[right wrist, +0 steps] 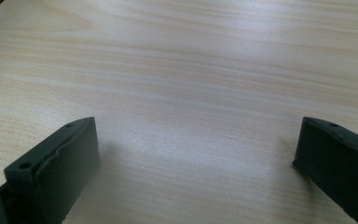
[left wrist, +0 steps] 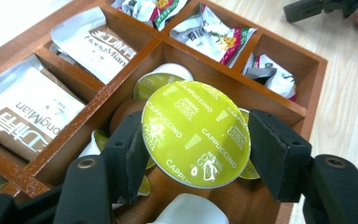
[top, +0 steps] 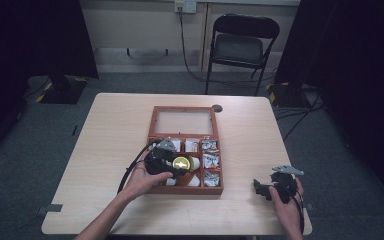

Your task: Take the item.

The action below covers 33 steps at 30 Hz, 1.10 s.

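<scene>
My left gripper (left wrist: 196,140) is shut on a coffee capsule (left wrist: 196,133) with a yellow-green foil lid printed "Cappuccino". It holds the capsule just above a compartment of the wooden box (left wrist: 307,93) where other capsules (left wrist: 156,81) lie. From the high view, that gripper (top: 177,167) and its capsule (top: 180,163) hover over the box's (top: 185,190) front middle. My right gripper (top: 262,189) rests on the table to the right of the box, near the front edge. Its jaws (right wrist: 196,154) stand open over bare wood with nothing between them.
The box's glass-paned lid (top: 182,121) lies open toward the far side. Brown-and-white sachets (left wrist: 28,116) and colourful packets (left wrist: 214,35) fill the other compartments. A small dark disc (top: 217,108) lies behind the box. A folding chair (top: 240,45) stands beyond the table.
</scene>
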Each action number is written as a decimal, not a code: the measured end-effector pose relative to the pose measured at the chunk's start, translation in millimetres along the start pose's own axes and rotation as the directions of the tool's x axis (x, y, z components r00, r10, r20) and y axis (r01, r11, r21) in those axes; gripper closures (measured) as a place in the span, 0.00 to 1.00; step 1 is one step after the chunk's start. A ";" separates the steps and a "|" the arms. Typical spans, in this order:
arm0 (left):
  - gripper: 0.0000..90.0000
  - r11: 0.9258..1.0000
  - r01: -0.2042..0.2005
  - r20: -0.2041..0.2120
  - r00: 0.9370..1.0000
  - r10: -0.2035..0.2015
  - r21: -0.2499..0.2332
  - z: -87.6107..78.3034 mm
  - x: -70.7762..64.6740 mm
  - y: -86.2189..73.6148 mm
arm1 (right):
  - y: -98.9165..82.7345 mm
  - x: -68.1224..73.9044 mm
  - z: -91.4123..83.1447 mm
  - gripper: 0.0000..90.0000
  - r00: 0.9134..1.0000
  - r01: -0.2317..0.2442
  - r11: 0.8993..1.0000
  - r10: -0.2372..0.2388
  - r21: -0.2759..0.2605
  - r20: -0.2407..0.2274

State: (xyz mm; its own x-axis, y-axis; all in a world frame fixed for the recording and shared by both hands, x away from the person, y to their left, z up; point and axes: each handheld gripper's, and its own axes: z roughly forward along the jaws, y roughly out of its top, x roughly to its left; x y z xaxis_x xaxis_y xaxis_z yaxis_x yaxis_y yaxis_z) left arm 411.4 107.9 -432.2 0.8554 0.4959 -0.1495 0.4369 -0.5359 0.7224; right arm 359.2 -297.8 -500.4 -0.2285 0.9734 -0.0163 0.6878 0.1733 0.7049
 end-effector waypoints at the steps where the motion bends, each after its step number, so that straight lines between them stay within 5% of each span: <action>1: 0.45 1.000 0.001 0.000 1.000 -0.001 -0.006 -1.2 0.0 0.3 | 0.0 0.0 0.0 0.00 1.000 0.000 1.000 0.000 0.000 0.000; 33: 0.45 0.995 0.001 -0.038 0.999 -0.005 -0.097 -42.3 11.9 0.5 | 0.1 0.0 0.0 0.00 1.000 -0.001 1.000 0.001 0.001 0.000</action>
State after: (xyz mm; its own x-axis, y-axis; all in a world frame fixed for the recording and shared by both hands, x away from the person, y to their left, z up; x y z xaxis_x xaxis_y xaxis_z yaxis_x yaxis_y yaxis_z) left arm 410.0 142.5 -405.1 0.8421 0.5241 -0.1277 0.4093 -0.4666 0.7841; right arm 359.3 -297.8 -500.4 -0.2285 0.9734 -0.0156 0.6883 0.1729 0.7045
